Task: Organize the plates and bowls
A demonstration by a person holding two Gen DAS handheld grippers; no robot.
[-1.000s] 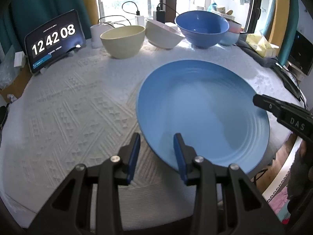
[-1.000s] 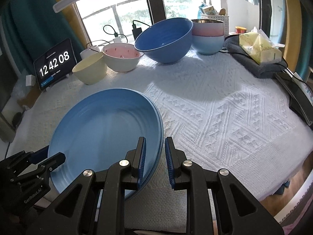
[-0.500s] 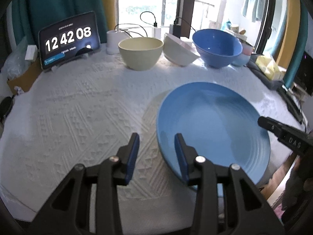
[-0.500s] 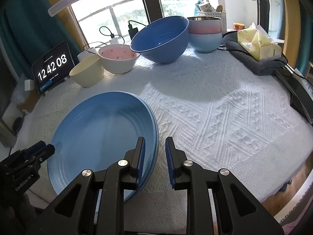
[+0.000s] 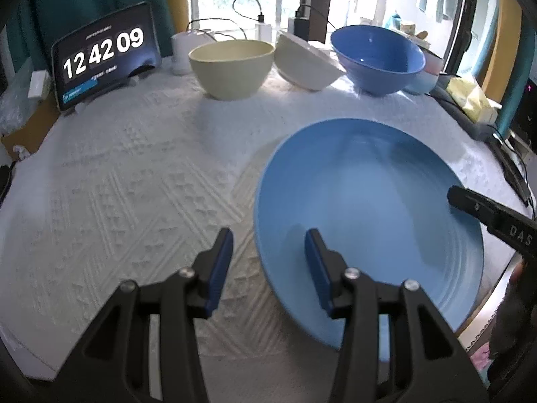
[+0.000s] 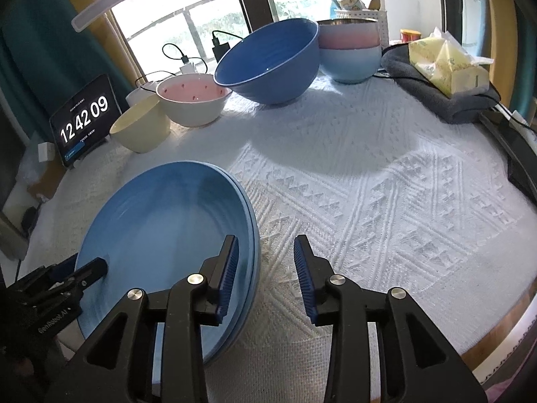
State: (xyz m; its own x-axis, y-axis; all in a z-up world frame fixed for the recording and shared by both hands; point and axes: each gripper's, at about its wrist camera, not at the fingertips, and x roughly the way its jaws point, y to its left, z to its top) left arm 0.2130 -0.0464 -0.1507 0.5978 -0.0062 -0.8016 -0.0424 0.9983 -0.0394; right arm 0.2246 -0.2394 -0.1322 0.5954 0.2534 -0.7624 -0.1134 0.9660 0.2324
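Two stacked blue plates (image 6: 167, 221) lie on the white cloth near the table's front edge, and the top blue plate (image 5: 369, 208) fills the left wrist view's right half. My right gripper (image 6: 266, 272) straddles the plates' right rim. Its jaws are opening and the pads do not press on the rim. My left gripper (image 5: 268, 265) straddles the left rim, jaws also opening, pads clear of it. At the back stand a cream bowl (image 5: 231, 67), a tilted white bowl with a pink inside (image 6: 193, 100), a big blue bowl (image 6: 275, 63) and stacked pink and pale-blue bowls (image 6: 349, 50).
A tablet clock (image 5: 104, 57) leans at the back left, with chargers and cables behind the bowls. A yellow tissue pack (image 6: 446, 63) rests on a grey towel (image 6: 443, 100) at the back right. A dark flat device (image 6: 517, 154) lies along the table's right edge.
Both grippers' jaws have spread wider, and the right one has let go of the plate rim. The left gripper has drawn slightly back and left from the plate.
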